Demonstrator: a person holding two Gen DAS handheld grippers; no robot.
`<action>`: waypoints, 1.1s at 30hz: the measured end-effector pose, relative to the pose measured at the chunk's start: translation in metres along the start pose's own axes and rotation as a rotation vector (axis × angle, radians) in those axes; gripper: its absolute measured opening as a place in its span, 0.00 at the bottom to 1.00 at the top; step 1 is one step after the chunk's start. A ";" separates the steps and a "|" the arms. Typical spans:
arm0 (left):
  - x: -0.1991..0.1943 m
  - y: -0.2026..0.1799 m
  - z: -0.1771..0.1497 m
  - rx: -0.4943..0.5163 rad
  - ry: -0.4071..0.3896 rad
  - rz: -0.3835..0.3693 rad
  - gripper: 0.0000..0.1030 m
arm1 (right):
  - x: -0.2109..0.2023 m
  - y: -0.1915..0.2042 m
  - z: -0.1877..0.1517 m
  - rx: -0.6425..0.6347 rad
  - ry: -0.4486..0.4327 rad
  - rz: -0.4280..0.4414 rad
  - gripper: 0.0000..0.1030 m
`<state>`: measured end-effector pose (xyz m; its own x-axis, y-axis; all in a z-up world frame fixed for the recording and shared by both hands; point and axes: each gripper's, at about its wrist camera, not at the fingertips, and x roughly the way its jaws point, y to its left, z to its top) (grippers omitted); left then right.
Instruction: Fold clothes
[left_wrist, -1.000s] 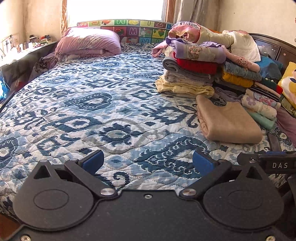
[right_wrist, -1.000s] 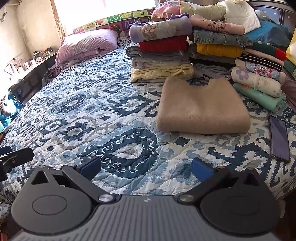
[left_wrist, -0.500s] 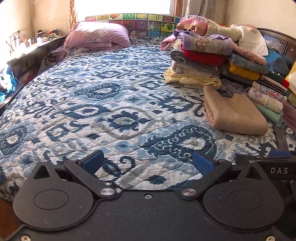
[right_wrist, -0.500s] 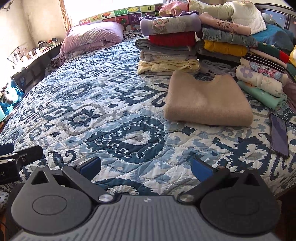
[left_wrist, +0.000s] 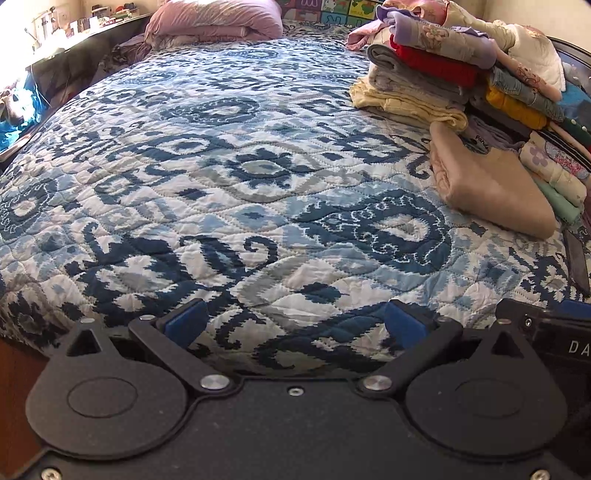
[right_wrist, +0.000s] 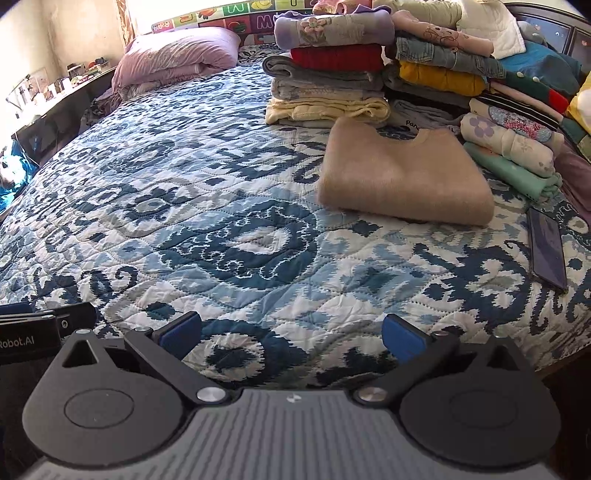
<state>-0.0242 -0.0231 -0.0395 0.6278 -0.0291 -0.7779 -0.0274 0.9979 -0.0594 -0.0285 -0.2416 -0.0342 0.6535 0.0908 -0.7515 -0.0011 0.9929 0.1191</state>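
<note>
A folded beige sweater (right_wrist: 402, 181) lies on the blue patterned quilt (right_wrist: 221, 206), at the right in the left wrist view (left_wrist: 491, 192). Behind it stand stacks of folded clothes (right_wrist: 332, 70), also seen in the left wrist view (left_wrist: 424, 70). My left gripper (left_wrist: 293, 325) is open and empty, low over the quilt's near edge. My right gripper (right_wrist: 291, 332) is open and empty, also near the front edge, well short of the sweater. Each gripper's body shows at the edge of the other's view.
A dark phone (right_wrist: 546, 247) lies on the quilt right of the sweater. A purple pillow (right_wrist: 177, 55) sits at the bed's far end. A cluttered shelf (right_wrist: 55, 88) runs along the left side. More rolled clothes (right_wrist: 509, 147) lie at the right.
Both grippers have tilted down and drawn lower toward the quilt's near edge; the bed fills more of each view. Both stay open. The sweater has not moved.
</note>
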 end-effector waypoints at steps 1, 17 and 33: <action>0.002 -0.002 -0.003 0.012 0.010 0.009 1.00 | 0.001 -0.001 -0.003 0.003 0.007 -0.001 1.00; 0.001 -0.013 -0.023 0.067 0.023 0.024 1.00 | 0.008 0.004 -0.032 -0.033 0.075 0.006 1.00; -0.017 -0.018 -0.022 0.076 -0.045 0.017 1.00 | 0.002 0.006 -0.032 -0.044 0.058 0.018 1.00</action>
<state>-0.0514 -0.0416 -0.0384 0.6623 -0.0113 -0.7492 0.0196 0.9998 0.0023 -0.0517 -0.2329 -0.0557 0.6082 0.1121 -0.7858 -0.0464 0.9933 0.1057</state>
